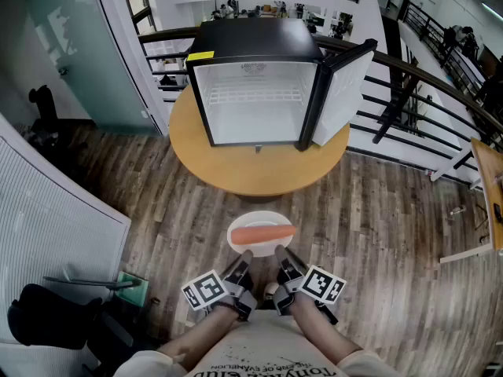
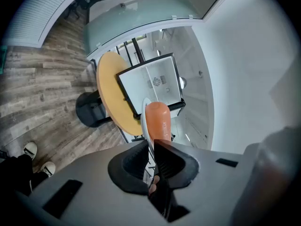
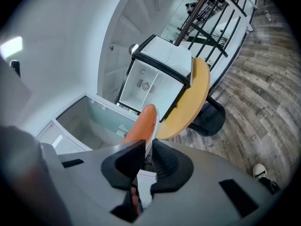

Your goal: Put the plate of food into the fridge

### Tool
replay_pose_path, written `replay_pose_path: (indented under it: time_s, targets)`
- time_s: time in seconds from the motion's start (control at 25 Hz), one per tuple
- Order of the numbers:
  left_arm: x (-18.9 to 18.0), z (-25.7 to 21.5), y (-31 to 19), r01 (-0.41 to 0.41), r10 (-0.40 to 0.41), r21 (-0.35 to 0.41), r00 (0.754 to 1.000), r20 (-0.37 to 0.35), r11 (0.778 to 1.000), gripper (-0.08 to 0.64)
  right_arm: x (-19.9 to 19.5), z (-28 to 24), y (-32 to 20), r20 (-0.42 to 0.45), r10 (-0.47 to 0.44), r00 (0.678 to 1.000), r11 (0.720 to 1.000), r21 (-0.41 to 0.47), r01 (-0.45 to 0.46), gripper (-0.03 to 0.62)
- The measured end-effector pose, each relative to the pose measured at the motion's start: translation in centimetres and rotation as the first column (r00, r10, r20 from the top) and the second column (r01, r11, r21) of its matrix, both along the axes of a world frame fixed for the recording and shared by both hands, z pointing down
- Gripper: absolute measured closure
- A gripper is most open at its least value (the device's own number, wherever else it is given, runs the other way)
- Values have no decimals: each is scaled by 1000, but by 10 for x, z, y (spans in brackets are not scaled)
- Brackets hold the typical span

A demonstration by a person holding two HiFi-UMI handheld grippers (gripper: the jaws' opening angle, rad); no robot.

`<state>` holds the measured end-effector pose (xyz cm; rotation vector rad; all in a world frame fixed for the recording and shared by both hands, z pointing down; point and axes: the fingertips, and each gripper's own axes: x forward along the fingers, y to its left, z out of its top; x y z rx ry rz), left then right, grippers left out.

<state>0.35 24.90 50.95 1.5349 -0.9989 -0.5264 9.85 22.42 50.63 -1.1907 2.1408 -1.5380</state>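
Note:
A white plate (image 1: 241, 242) with an orange sausage (image 1: 262, 233) on it hangs in the air in front of me, well short of the table. My left gripper (image 1: 245, 255) is shut on the plate's near rim at its left, and my right gripper (image 1: 280, 252) is shut on the rim at its right. In the left gripper view the plate's edge (image 2: 145, 121) runs between the jaws with the sausage (image 2: 158, 120) beyond them. The right gripper view shows the sausage (image 3: 142, 124) above its jaws too. The small black fridge (image 1: 259, 81) stands on the round wooden table (image 1: 259, 173), its door (image 1: 343, 94) swung open to the right.
The fridge's inside is white, with a wire shelf (image 1: 253, 95) near its top. A railing (image 1: 409, 77) runs behind the table. A white slatted panel (image 1: 47, 210) stands at my left. Dark things (image 1: 47, 316) lie on the wooden floor at the lower left.

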Motion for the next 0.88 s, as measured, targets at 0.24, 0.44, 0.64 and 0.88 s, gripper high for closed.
replay_pose_path:
  time_s: [0.24,0.44,0.64,0.88]
  targets:
    - [-2,2,-2,-8,8,3,999,45,1000,512,1,1,-2,-5,-2,1000,1000,-2,2,531]
    - [2,1,-4,-1,1,-4,1000,-8,1000,512,1,2,-4,-2,-3,1000,1000,-10,3,531]
    - [-1,3,-5,-5,5,-8,1000,-8,1000,512,-2,5,-4,-4,-3,1000,1000,-20,3,531]
    - [-15,8,-7,-23,23,1,999,41,1000,512,-11,8,-5,-9,0,1000,1000,-26,0,531]
